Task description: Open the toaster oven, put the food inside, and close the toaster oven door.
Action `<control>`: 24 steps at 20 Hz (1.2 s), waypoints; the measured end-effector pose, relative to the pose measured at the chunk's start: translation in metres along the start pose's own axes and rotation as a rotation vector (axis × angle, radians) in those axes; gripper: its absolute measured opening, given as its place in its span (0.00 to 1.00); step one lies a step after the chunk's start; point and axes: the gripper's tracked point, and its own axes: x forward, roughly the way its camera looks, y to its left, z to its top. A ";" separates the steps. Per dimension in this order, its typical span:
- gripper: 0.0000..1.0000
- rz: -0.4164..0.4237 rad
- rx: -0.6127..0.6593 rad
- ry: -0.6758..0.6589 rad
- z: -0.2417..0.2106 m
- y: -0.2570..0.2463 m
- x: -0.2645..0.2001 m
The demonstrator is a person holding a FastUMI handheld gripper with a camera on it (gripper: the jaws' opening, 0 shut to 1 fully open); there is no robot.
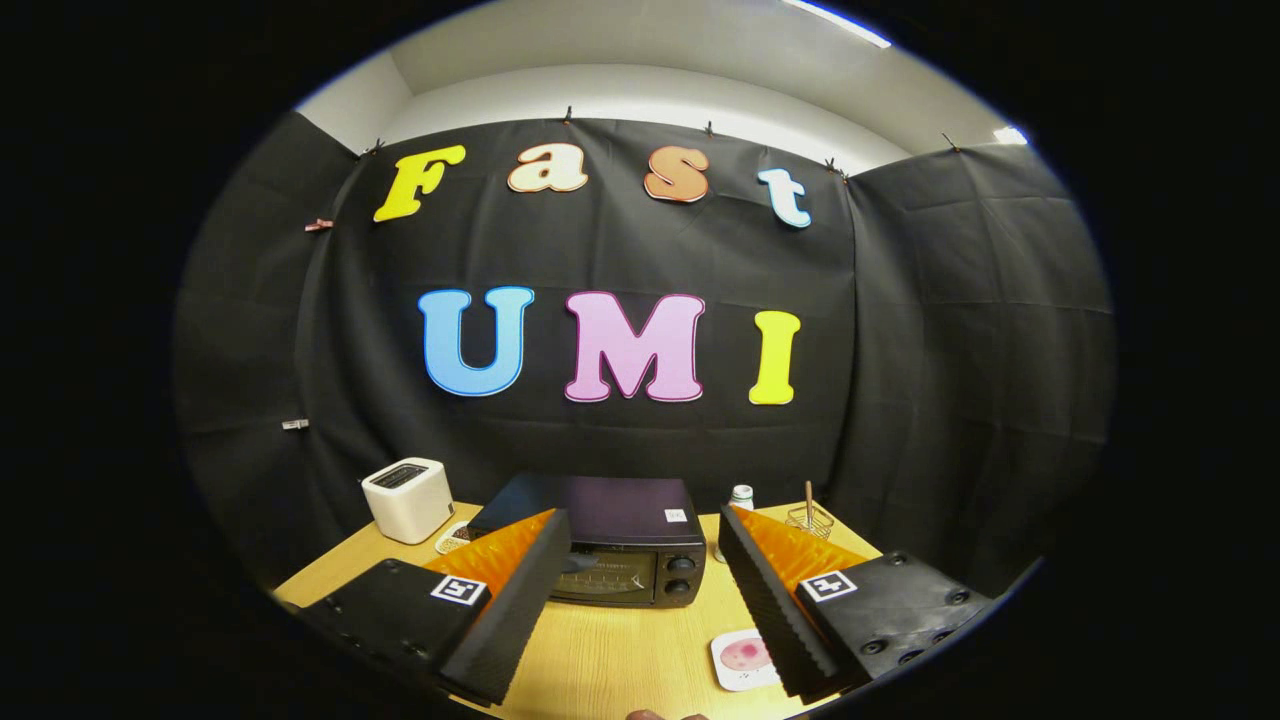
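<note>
Toaster oven (pixel 620 560): dark, boxy, standing on the wooden table (pixel 620 660), beyond and between the fingertips. Door shut; two round knobs stacked on its front, to the right of the glass. The left end of its front is hidden behind the left finger (pixel 510 610). What lies behind the glass is too dim to make out.

Gripper (pixel 640 530): fingers spread wide, nothing between them, touching nothing. The right finger (pixel 770 600) covers the left edge of the plate.

Food: a small white plate (pixel 745 660) lies on the table nearer than the oven and to its right, just inside the right finger. It bears a round pinkish item (pixel 745 655); its kind cannot be told.

Left of the oven: a white slot toaster (pixel 408 498), upright, set a little apart. Between it and the oven a small pale object (pixel 452 538) shows partly, cut off by the left finger; not identifiable.

Right of the oven, farther back: a small bottle with a pale cap (pixel 740 497), its lower part hidden by the right finger. Farther right, a wire holder (pixel 810 518) with a thin stick standing in it.

Surface: light wood grain. Room: black cloth walls (pixel 950 350) on three sides, pale ceiling (pixel 640 60) with a strip light above.
</note>
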 end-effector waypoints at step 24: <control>0.98 0.029 0.007 0.109 -0.067 0.090 0.114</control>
